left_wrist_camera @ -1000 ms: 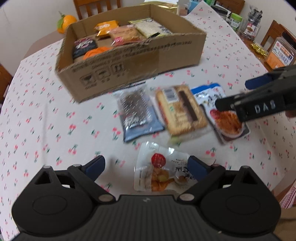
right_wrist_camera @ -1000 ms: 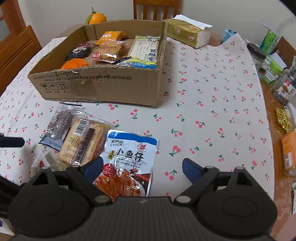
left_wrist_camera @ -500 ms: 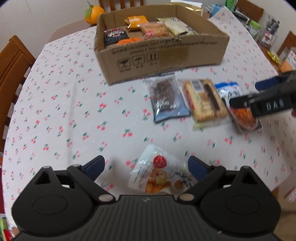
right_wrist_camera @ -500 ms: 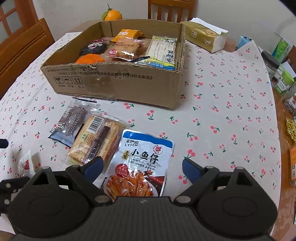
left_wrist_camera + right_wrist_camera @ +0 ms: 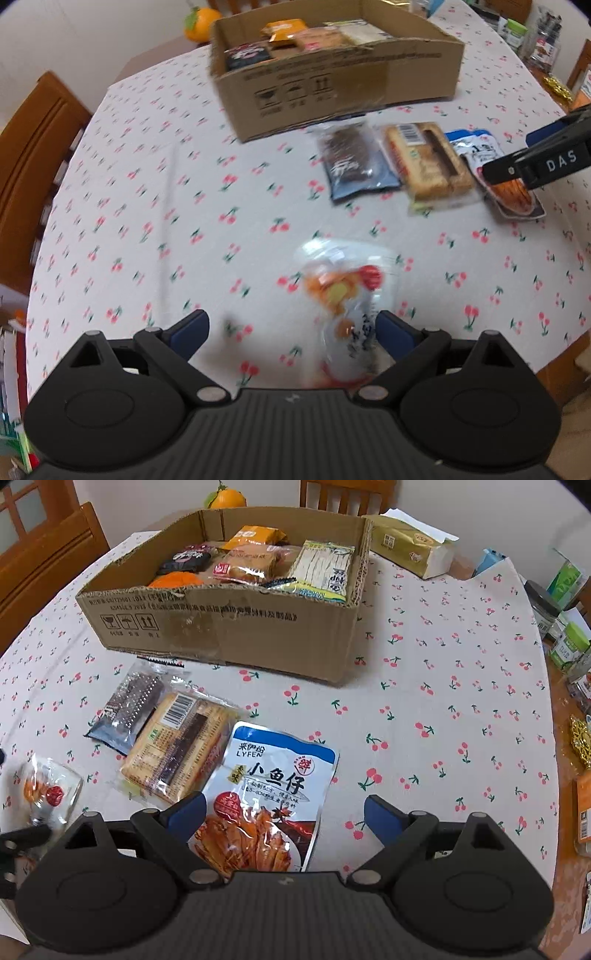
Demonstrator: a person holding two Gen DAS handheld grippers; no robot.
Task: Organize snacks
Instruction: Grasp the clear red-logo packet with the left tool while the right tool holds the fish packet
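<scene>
A cardboard box [image 5: 236,627] with several snack packs in it stands at the back of the table; it also shows in the left wrist view [image 5: 340,81]. In front of it lie a dark cookie pack [image 5: 129,705], a cracker pack [image 5: 177,749] and a blue fish-snack bag [image 5: 266,794]. My right gripper [image 5: 286,812] is open, with the fish-snack bag's near end between its fingers. My left gripper [image 5: 291,328] is open. A clear pouch with a red seal [image 5: 347,295] lies between its fingers, close to the right finger [image 5: 395,332]. The pouch looks blurred.
A tissue pack [image 5: 410,546] and an orange [image 5: 225,498] sit behind the box. Jars and packets [image 5: 561,627] line the table's right edge. Wooden chairs [image 5: 33,155] stand at the left and back. The cherry-print cloth [image 5: 443,701] is bare right of the box.
My left gripper has swung so the scene shifted right in its view and the clear pouch sits nearer its right finger. My right gripper has moved a little closer over the fish-snack bag.
</scene>
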